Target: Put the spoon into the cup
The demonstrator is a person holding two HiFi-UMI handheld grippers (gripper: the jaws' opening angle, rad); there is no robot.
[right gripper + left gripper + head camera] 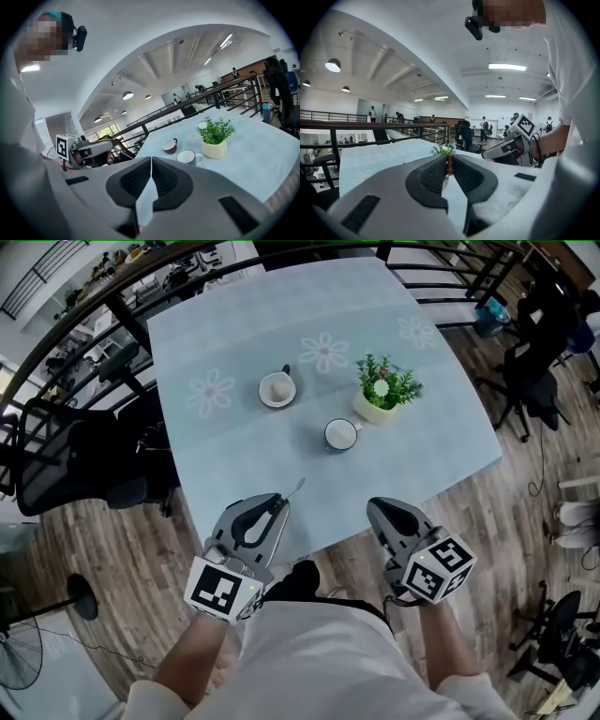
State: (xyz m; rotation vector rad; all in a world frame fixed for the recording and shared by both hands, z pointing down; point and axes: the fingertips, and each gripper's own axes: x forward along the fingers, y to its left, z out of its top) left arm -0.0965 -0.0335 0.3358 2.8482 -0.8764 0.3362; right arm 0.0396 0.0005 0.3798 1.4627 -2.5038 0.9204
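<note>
My left gripper hangs over the table's near edge, shut on a spoon whose silvery end pokes out past the tips. In the left gripper view the spoon's brown handle stands pinched between the jaw tips. A blue-rimmed white cup sits mid-table, ahead and a little to the right. A second cup with a dark handle stands farther back. My right gripper hovers beside the left one at the table edge; its jaws are shut with nothing between them. Both cups show in the right gripper view.
A potted green plant in a cream pot stands just right of the blue-rimmed cup. The pale blue tablecloth has flower prints. Black office chairs and a railing flank the table's left; wooden floor lies to the right.
</note>
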